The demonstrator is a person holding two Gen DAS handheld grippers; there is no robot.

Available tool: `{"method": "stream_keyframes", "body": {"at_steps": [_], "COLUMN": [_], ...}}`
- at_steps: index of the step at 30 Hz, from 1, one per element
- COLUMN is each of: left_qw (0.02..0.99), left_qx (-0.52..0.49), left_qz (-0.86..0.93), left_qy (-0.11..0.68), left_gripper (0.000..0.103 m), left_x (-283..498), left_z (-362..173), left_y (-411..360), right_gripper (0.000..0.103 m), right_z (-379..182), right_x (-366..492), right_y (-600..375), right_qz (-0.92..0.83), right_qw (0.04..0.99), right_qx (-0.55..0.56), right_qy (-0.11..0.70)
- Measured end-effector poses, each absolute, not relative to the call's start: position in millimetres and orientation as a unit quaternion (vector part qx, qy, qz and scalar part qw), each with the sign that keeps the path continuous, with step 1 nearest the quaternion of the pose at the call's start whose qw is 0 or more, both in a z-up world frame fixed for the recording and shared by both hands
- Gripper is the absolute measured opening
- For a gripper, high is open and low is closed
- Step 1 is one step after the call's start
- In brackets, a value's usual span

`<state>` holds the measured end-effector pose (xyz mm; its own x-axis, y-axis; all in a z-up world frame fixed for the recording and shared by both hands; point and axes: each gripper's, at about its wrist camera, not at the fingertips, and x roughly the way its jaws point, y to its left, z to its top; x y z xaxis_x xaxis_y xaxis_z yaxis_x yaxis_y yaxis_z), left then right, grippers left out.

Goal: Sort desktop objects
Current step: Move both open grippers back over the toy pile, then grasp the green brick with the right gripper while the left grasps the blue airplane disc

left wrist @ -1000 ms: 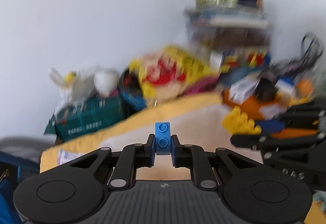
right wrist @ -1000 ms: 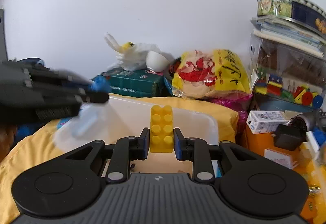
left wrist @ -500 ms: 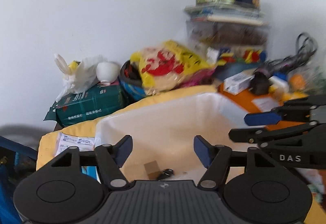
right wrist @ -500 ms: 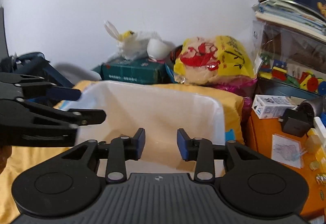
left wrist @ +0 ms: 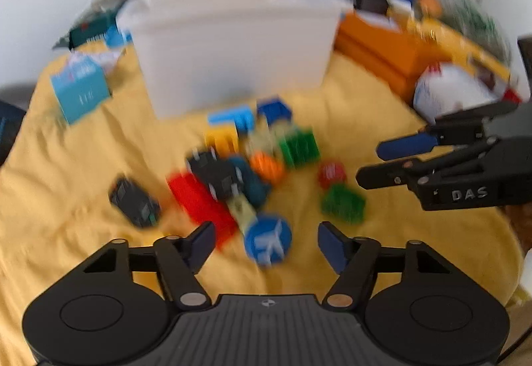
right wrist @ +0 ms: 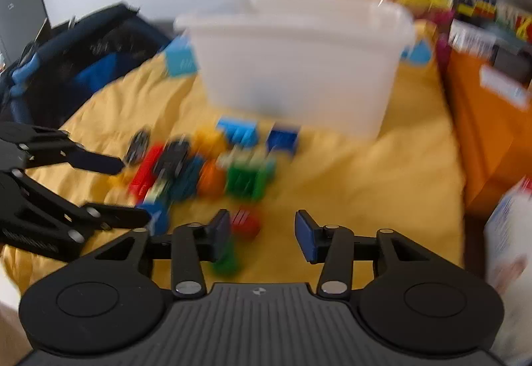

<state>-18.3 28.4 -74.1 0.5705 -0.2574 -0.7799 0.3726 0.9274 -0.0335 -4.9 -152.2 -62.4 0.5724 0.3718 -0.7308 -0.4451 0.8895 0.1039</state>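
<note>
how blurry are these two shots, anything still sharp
Left wrist view: motion blur smears the toy blocks and white bin, while the left hand-held gripper stays fairly crisp. Right wrist view: the same smear, worst on the bin and the orange box; the right hand-held gripper is sharp. Both show fisheye bending with dark corners.

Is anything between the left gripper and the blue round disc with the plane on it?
Nothing visible. The left gripper is open and empty, and the disc lies on the yellow cloth just ahead of its fingers, with a red brick beside it.
</note>
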Motion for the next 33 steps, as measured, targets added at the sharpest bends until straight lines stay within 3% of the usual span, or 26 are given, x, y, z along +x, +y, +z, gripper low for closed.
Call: {"method": "stream_keyframes", "body": {"at_steps": [4, 6, 12, 14, 19, 24, 27, 28, 29, 33], "left_qw": [0.879, 0.877, 0.879, 0.874, 0.831, 0.823, 0.841, 0.851, 0.861, 0.872], "left_qx": [0.031, 0.004, -0.009, -0.029, -0.156, -0.133, -0.073, -0.041, -0.005, 0.102], "left_qz": [-0.171, -0.172, -0.171, -0.175, -0.219, -0.238, -0.229, -0.217, -0.203, -0.198], "left_qy": [0.443, 0.450, 0.446, 0.453, 0.487, 0.499, 0.485, 0.476, 0.465, 0.437], "left_gripper": [0.070, 0.064, 0.032, 0.012, 0.011, 0.015, 0.029, 0.046, 0.054, 0.055], "left_x": [-18, -11, -5, -5, -8, -13, -17, -20, -23, -38], "left_z": [-87, -92, -101, -100, -101, -108, -99, -94, -89, -74], "left_y": [38, 43, 43, 44, 56, 43, 35, 31, 26, 10], "right_gripper": [0.043, 0.040, 0.025, 0.024, 0.024, 0.024, 0.024, 0.024, 0.025, 0.025], "right_z": [-76, -81, -95, -94, -87, -88, -91, -91, -91, -90], "right_x": [-11, -8, -15, -18, -27, -29, -28, -28, -28, -29], "right_y": [-137, -131, -127, -129, -136, -141, -143, -144, -144, -144], "right_qz": [0.253, 0.256, 0.253, 0.251, 0.244, 0.232, 0.230, 0.230, 0.230, 0.230], "right_qw": [0.873, 0.869, 0.861, 0.861, 0.866, 0.866, 0.865, 0.866, 0.866, 0.866], "right_qx": [-0.060, -0.064, -0.086, -0.084, -0.089, -0.089, -0.084, -0.084, -0.084, -0.085], "right_qy": [0.412, 0.418, 0.434, 0.434, 0.428, 0.434, 0.437, 0.437, 0.437, 0.436]}}
